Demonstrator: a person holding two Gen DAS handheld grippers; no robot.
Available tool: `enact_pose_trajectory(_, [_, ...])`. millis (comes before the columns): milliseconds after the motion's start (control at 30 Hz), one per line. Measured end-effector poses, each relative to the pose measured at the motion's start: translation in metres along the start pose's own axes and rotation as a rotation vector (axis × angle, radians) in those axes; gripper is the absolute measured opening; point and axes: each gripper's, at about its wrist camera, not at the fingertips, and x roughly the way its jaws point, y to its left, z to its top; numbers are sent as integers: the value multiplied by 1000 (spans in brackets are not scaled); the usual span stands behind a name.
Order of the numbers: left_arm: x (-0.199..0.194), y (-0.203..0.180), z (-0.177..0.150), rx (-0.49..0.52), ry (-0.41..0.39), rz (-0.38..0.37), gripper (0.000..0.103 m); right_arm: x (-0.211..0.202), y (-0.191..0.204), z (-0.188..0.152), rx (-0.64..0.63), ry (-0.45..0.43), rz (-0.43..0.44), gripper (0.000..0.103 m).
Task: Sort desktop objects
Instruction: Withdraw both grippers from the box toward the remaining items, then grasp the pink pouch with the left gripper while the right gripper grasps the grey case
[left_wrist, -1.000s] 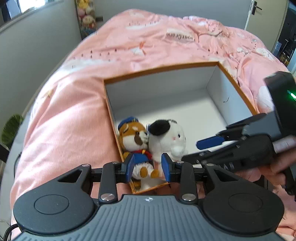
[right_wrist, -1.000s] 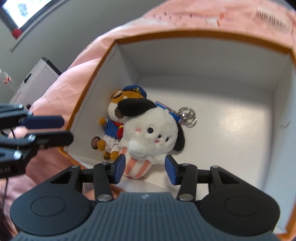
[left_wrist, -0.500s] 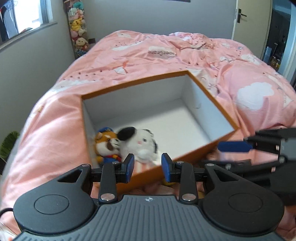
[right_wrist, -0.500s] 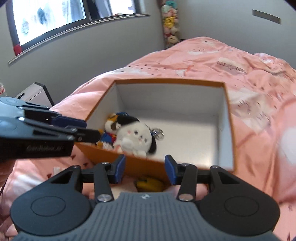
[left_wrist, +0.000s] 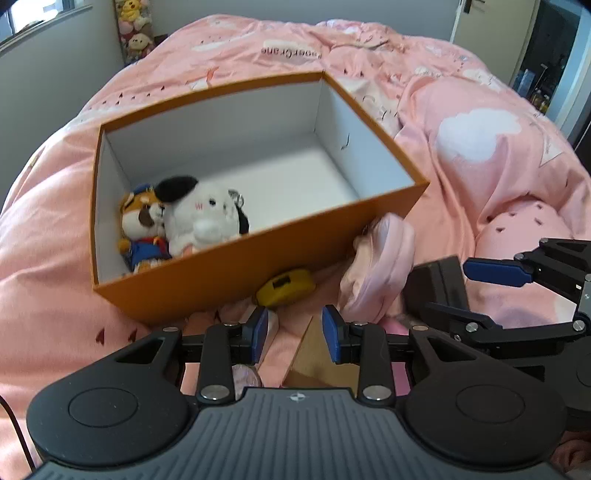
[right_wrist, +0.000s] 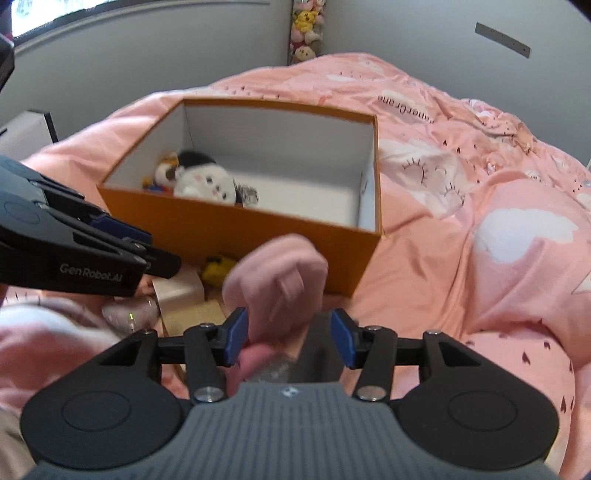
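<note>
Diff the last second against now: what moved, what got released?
Both hand-held grippers pulled back out of the orange box toward the clutter in front of it. The right hand-held gripper, jaws opening, now frames a pink soft item; the left is open and empty. White dog plush and fox plush stayed put.

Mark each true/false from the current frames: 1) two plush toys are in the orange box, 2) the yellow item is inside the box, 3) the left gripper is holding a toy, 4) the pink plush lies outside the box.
1) True: the white dog plush and the fox plush lie in the orange box.
2) False: the yellow item sits on the bed against the box's outer wall.
3) False: the left gripper has nothing between its pads.
4) True: the pink plush lies outside, just ahead of the right gripper, whose jaws are opening.
</note>
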Motion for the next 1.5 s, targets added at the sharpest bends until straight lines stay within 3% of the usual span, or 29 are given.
enact_pose_trajectory(167, [3,2,-4,-24,14,2,39,7,-14,-13,58,50,46,57])
enact_pose_trajectory(233, [6,4,-5,-40,18,-6,50,10,-18,-15,76,65,54,58])
enact_pose_trajectory(367, [10,7,-7,-62,32,-24,50,12,-21,-18,79,61,48,62])
enact_pose_trajectory(700, [15,2,-10,-54,39,-67,50,11,-37,-19,151,54,36,63])
enact_pose_trajectory(967, [16,-6,-9,-23,27,-93,50,20,-45,-22,197,101,61,62])
enact_pose_trajectory(1000, [16,-8,-9,-15,23,-97,50,22,-45,-22,195,109,63,60])
enact_pose_trajectory(1033, [15,-10,-8,-9,19,-101,50,24,-44,-22,193,118,60,51])
enact_pose_trajectory(1133, [15,-13,-8,6,14,-107,51,30,-45,-23,196,149,44,43])
enact_pose_trajectory(1233, [16,-15,-7,13,16,-112,51,30,-48,-23,206,147,17,40])
enact_pose_trajectory(1500, [29,-27,3,65,-7,-156,53,29,-48,-18,176,129,41,39])
